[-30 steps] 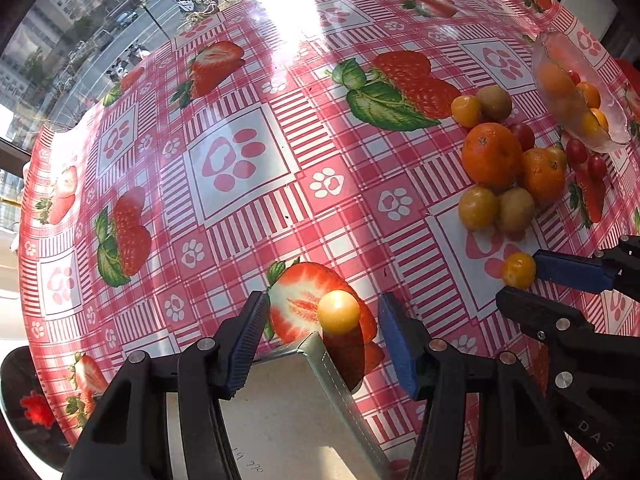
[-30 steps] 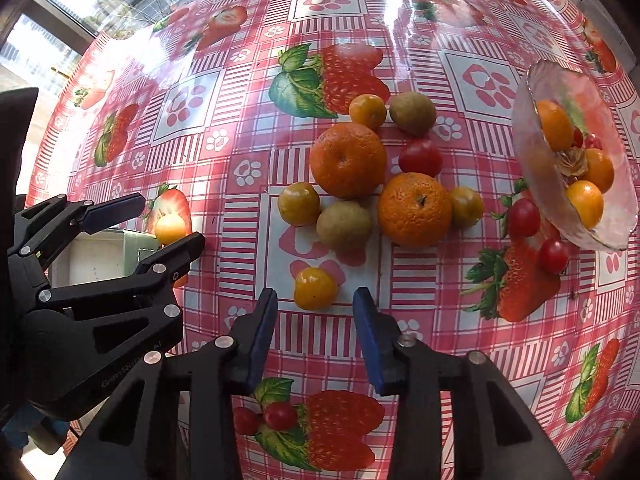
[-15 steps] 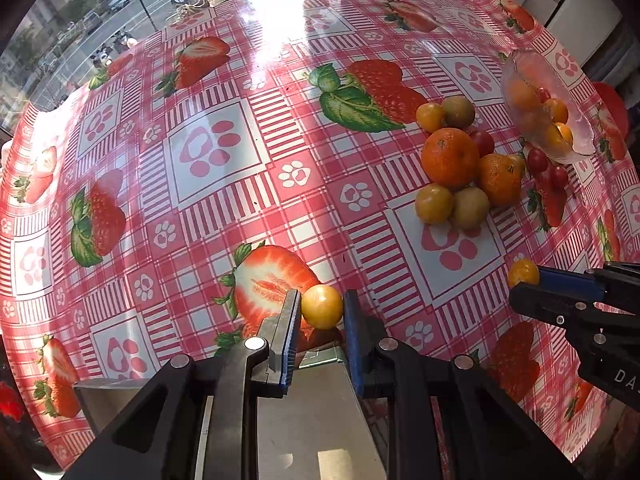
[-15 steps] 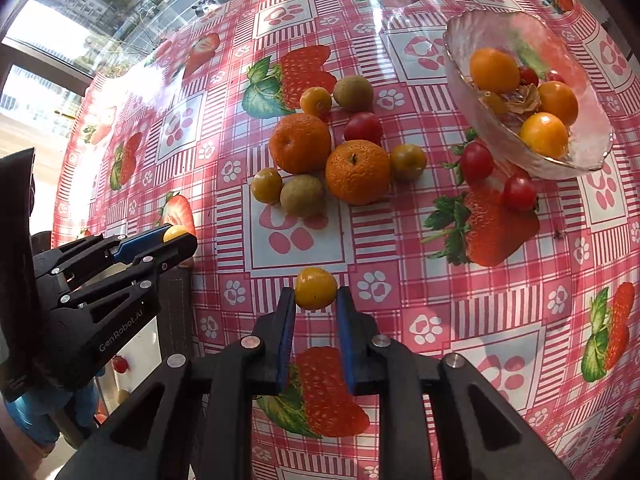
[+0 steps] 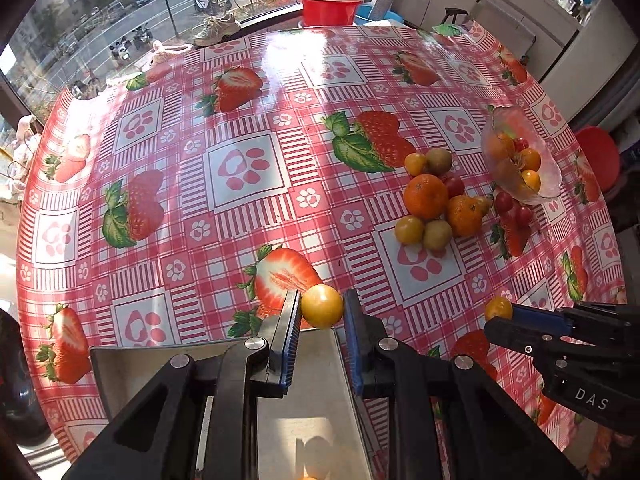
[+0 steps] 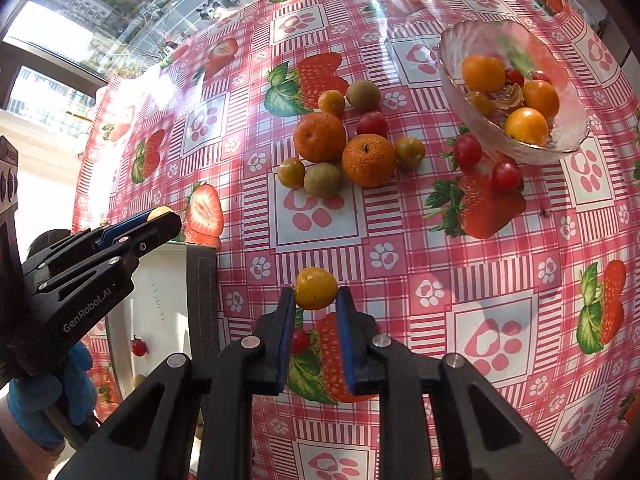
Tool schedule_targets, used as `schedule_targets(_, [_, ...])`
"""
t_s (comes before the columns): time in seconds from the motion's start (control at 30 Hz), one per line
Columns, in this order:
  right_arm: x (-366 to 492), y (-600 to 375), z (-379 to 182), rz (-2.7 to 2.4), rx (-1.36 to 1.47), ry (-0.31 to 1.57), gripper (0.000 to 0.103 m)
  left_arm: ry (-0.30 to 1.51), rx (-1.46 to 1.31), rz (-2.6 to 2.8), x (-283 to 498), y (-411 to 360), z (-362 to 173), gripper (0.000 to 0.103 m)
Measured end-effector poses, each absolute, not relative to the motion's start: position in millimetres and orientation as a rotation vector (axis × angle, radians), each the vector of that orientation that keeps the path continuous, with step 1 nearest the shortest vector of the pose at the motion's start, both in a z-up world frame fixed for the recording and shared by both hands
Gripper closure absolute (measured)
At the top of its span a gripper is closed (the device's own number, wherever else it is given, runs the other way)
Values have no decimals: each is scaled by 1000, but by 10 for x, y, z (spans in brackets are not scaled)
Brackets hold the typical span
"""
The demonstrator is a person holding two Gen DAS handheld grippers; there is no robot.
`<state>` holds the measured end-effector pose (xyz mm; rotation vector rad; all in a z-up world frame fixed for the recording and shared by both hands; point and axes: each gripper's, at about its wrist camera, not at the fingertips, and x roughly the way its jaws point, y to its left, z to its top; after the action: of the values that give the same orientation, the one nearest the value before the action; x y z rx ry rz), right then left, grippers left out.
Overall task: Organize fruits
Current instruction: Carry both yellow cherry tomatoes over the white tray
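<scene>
Red-and-white checked oilcloth printed with strawberries and paw marks covers the round tabletop (image 5: pixel 248 168), glossy where sunlight strikes it. Beyond its far edge a window looks down on a street with parked cars, and a red basin (image 5: pixel 330 8) stands by the glass with a pale bowl stacked on it.

The left tool (image 5: pixel 322 308) pinches a yellow cherry tomato (image 5: pixel 322 306) between its blue pads, above the corner of a metal tray (image 5: pixel 312 384) at the near edge. The right tool (image 6: pixel 316 296) pinches another yellow tomato (image 6: pixel 315 288) just above the cloth.

Loose fruit lies in a cluster mid-table: two mandarins (image 6: pixel 368 160), small brownish-green fruits, yellow and red tomatoes. A glass bowl (image 6: pixel 568 136) beside them holds more orange and red fruit.

Only the right wrist view shows the tray's pale inside with one small red tomato (image 6: pixel 138 347) lying in it, and the bowl's contents clearly. Only the left wrist view shows the window sill, a shoe (image 5: pixel 218 26) on it, and white cabinets at the right.
</scene>
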<state>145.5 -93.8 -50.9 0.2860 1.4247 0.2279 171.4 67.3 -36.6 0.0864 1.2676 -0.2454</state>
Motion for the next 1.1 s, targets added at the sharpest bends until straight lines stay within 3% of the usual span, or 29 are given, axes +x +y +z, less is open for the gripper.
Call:
schedule_targets(0.33, [1307,-461,-324,291,228,1433,81,1243,52,-176,1300,1123,-181,80])
schedule_targets(1.1, [1191,616,-307,417,70,1496,81,1308,-41,-49,785,1952,-429,80])
